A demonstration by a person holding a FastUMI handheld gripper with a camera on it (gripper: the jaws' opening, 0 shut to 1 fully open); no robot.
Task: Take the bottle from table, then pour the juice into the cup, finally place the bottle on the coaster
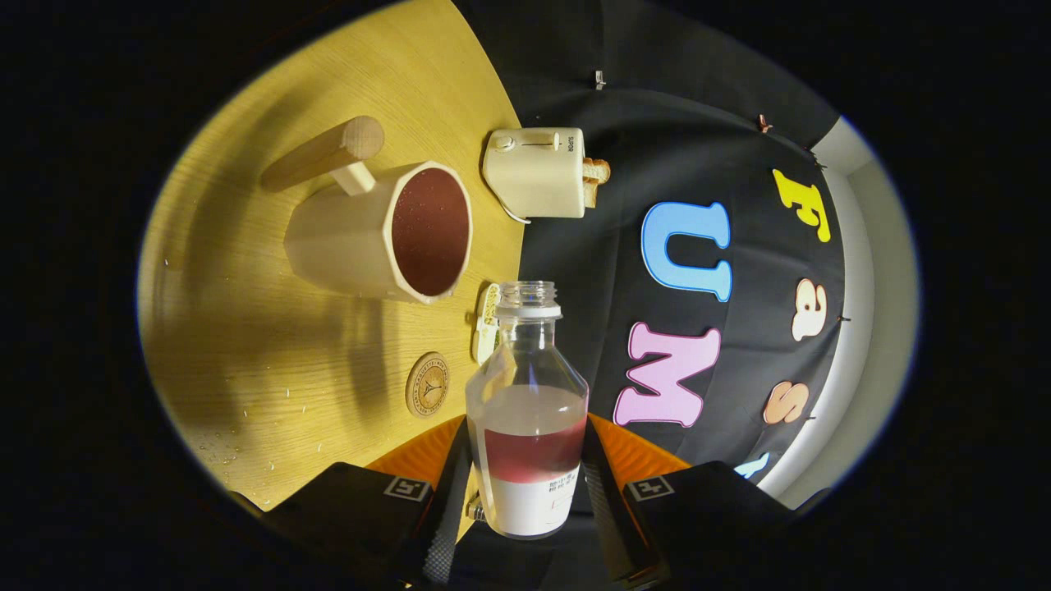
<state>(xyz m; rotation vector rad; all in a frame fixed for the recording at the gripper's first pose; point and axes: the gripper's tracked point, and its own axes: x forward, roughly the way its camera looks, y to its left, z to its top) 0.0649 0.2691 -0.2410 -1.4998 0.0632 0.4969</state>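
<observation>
The light wooden table (271, 345) appears rolled onto its side, so the gripper (525, 484) is turned strongly. On the table stands the cream, many-sided cup with a wooden handle (374, 234), and it is full of dark red juice almost to the rim. I judge the pouring is mostly done or near its end.

The clear glass bottle with a white label (527, 410) sits between the two fingers, which are closed on its lower body from both sides. A band of red juice is left inside, and its open neck points past the cup's rim, not over it.

Beyond the cup stands a cream toaster with bread slices (538, 172). A small pale object (487, 322) lies near the bottle neck; I cannot tell what it is.

What is left is the round wooden coaster (427, 384), just ahead of the fingers and bare, with nothing blocking it.
</observation>
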